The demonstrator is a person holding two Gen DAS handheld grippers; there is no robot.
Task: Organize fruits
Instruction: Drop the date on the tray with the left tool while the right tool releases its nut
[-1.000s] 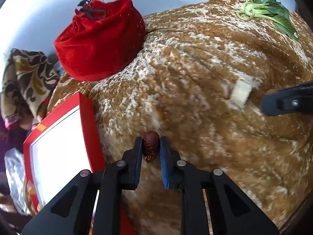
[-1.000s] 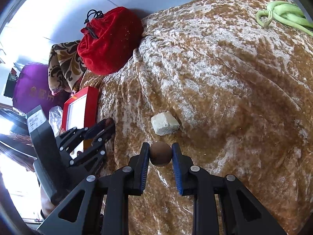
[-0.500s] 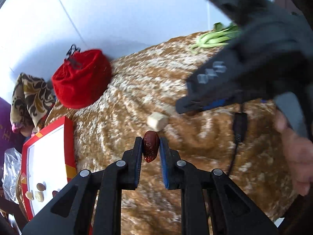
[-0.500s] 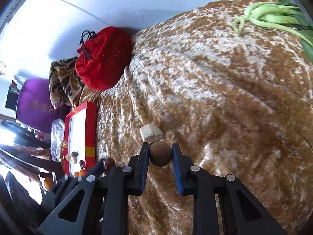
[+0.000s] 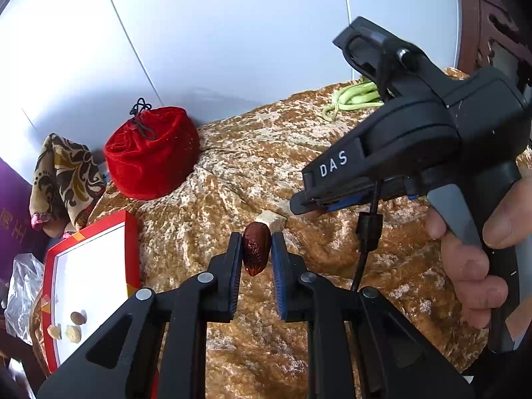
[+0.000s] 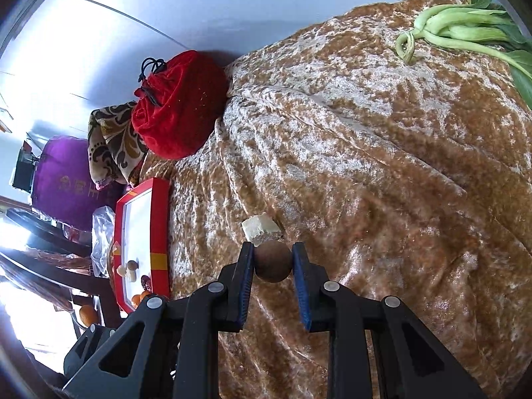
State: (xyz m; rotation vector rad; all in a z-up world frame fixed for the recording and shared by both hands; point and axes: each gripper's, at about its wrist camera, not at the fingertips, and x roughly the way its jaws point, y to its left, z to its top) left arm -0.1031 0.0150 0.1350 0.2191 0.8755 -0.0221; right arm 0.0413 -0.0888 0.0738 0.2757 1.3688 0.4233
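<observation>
Fingers of the left gripper clamp a wrinkled red date; the right gripper pinches a round brown fruit above the brown velvet cloth. "DAS" marks the right gripper's side. Red-rimmed tray lies left.

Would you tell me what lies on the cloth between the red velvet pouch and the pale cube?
Nothing: between the red velvet pouch and the pale cube there is only bare, wrinkled brown cloth, clearest in the right wrist view.
</observation>
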